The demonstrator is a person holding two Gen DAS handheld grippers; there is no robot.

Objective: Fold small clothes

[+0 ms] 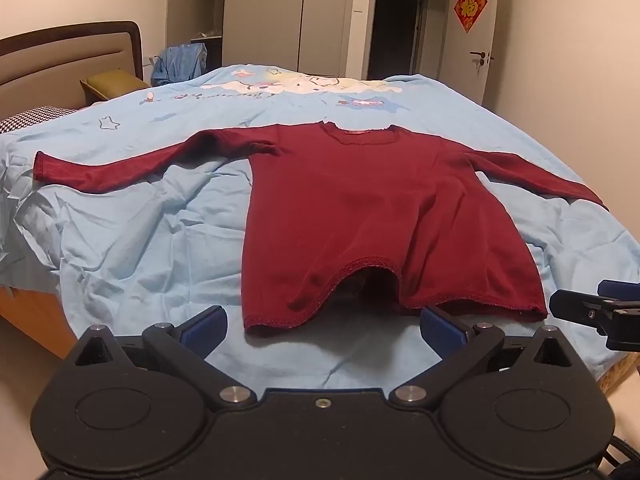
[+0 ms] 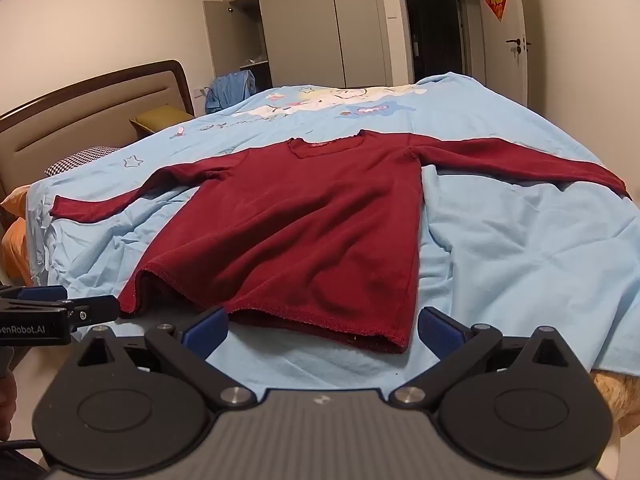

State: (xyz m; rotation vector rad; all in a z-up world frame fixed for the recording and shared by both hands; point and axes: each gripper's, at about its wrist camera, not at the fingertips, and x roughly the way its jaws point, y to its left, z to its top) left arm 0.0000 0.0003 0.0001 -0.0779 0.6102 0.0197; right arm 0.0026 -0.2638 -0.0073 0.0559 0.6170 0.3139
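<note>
At the bottom centre of the left wrist view, the left gripper (image 1: pixel 322 326) stands with its jaws wide apart and nothing between them; its blue pads (image 1: pixel 204 326) sit just short of the hem (image 1: pixel 360 264) of the maroon long-sleeved shirt (image 1: pixel 372 208). In the right wrist view the right gripper (image 2: pixel 322 328) is likewise spread and empty at bottom centre, with the hem's corner (image 2: pixel 396 344) lying just ahead, between its pads.

The shirt lies flat, front up, on the light blue bedsheet (image 1: pixel 132 232). Its long axis runs from the hem at the lower frame up to the neckline (image 1: pixel 362 136) at mid-frame, straight away from both grippers. The sleeves run crosswise: one sleeve (image 1: pixel 120 164) reaches toward the left edge of the frame, the other sleeve (image 1: pixel 532 178) toward the right edge.

Judgement: each gripper is nearest the hem corner on its own side, and neither is clearly closer to the garment than the other. The hem bulges up at its middle, so it is not fully flat.

Count: one shirt, two sleeves, two grippers. Beyond, in the upper left of the frame, one headboard (image 1: pixel 72 56); one red wall ornament (image 1: pixel 470 5) at upper right.
</note>
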